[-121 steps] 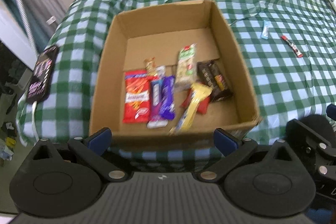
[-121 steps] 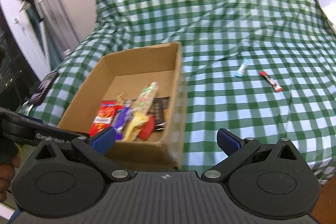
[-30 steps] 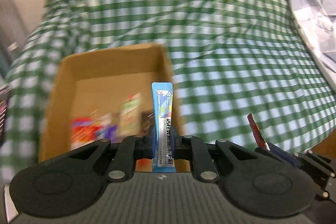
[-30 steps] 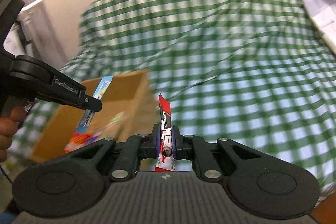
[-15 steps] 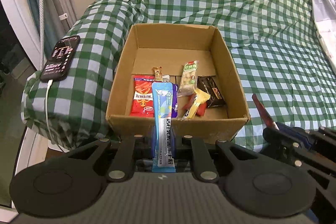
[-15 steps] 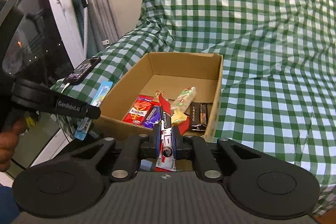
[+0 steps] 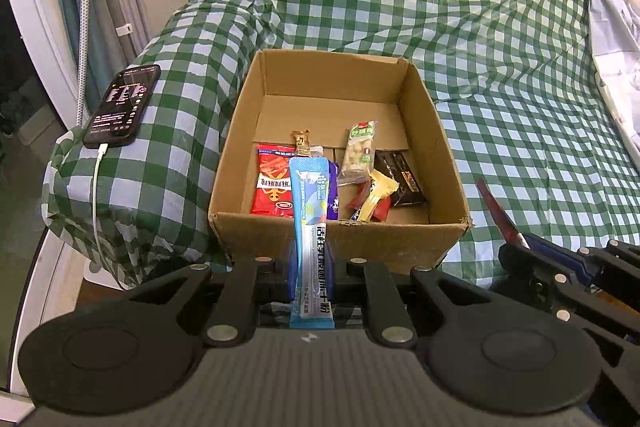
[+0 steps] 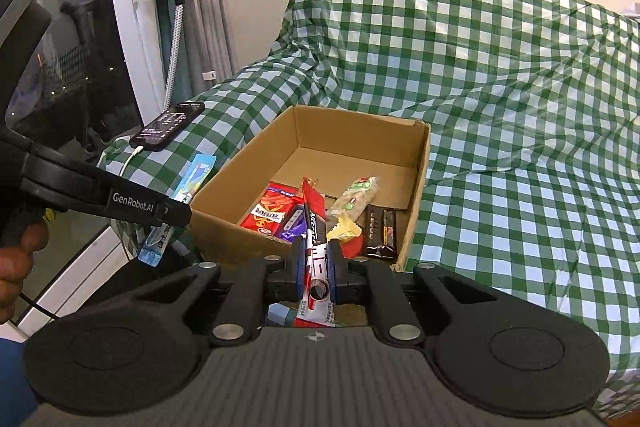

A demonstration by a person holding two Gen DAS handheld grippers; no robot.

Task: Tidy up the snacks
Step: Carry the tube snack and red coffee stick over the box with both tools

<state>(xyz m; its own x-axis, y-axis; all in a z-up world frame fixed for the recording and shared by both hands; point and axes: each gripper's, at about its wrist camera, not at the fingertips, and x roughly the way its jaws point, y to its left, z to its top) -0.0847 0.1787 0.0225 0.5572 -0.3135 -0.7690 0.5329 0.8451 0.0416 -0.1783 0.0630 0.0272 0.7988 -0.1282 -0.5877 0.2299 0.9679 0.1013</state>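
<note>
An open cardboard box [image 7: 332, 239] [image 8: 418, 187] sits on the green checked cover and holds several snack packs. My left gripper [image 7: 311, 263] is shut on a blue stick sachet [image 7: 310, 223], held upright just in front of the box's near wall. From the right wrist view that sachet [image 8: 192, 183] hangs left of the box. My right gripper [image 8: 316, 259] is shut on a red stick sachet [image 8: 314, 223], which stands upright over the box's near edge. The red sachet [image 7: 496, 215] also shows right of the box in the left wrist view.
A black phone [image 7: 122, 105] [image 8: 168, 127] on a white cable lies on the cover's left hump, beside a window and grey curtains. A white sheet [image 7: 616, 67] lies at the right. A hand [image 8: 16, 267] grips the left handle.
Four seconds ago both grippers were open and both sachets lay on the cover. Over the last second both grippers, each shut on its sachet, swung left to the box front and then held still.
</note>
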